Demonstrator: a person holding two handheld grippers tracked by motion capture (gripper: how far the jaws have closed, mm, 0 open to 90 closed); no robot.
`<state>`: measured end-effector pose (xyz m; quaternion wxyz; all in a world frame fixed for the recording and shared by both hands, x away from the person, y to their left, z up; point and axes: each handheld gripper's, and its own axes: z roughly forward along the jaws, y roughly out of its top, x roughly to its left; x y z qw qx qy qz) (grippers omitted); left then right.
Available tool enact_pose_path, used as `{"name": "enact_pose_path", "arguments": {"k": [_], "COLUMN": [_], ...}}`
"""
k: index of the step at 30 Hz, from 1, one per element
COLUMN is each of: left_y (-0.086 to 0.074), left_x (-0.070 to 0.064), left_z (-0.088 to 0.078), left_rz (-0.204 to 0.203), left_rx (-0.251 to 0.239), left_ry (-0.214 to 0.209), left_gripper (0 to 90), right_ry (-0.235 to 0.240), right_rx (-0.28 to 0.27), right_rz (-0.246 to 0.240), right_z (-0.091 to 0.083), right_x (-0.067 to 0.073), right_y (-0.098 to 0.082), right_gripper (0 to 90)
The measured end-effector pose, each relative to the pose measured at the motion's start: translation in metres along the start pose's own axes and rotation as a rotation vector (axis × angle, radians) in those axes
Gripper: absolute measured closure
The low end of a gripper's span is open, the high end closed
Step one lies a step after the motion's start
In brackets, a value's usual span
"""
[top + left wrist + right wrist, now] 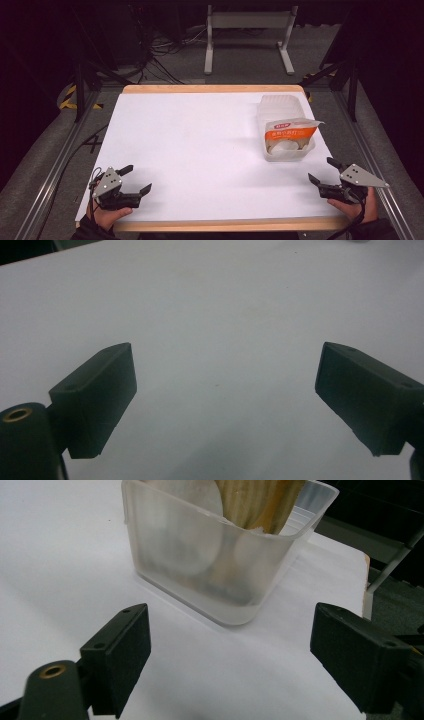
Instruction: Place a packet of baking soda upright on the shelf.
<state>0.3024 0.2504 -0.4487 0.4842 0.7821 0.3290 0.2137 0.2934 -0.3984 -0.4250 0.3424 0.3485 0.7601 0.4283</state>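
While its white writing is too small to read, one orange-labelled packet sits in one clear tub; both hand-held grippers, left and right, gape empty on the worktop.

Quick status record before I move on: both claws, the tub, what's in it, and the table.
left claw: open, holding nothing, near left corner of the table
right claw: open, holding nothing, aimed at the tub, apart from it
tub: translucent plastic, upright, far right part of the table
contents: orange-and-white packet sticking out of the top; pale round items beneath
table: white top, wooden edge
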Motion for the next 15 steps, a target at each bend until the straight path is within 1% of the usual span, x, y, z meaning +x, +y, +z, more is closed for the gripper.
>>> {"name": "enact_pose_path", "arguments": {"k": [4,6,15], "left_y": [0.001,0.0017,0.0034], "left_x": [-0.0006,-0.0008,-0.0017], "left_z": [-0.0003,-0.0018,-0.0002], "left_rz": [0.007,0.006,0.005], "left_rx": [0.007,0.0,0.002], "left_ry": [0.012,0.022,0.025], "left_gripper": [10.4,10.4,10.4], "right_ry": [-0.003,-0.002,-0.005], "right_rx": [-0.006,-0.008,-0.001], "right_rz": [0.0,0.004,0.003], "right_z": [-0.0006,-0.0004,0.0008], "right_x": [-0.0009,-0.0017,-0.001], "right_y": [-0.0003,-0.0006,0.0001], "right_gripper": [16.7,16.3,15.9]}}
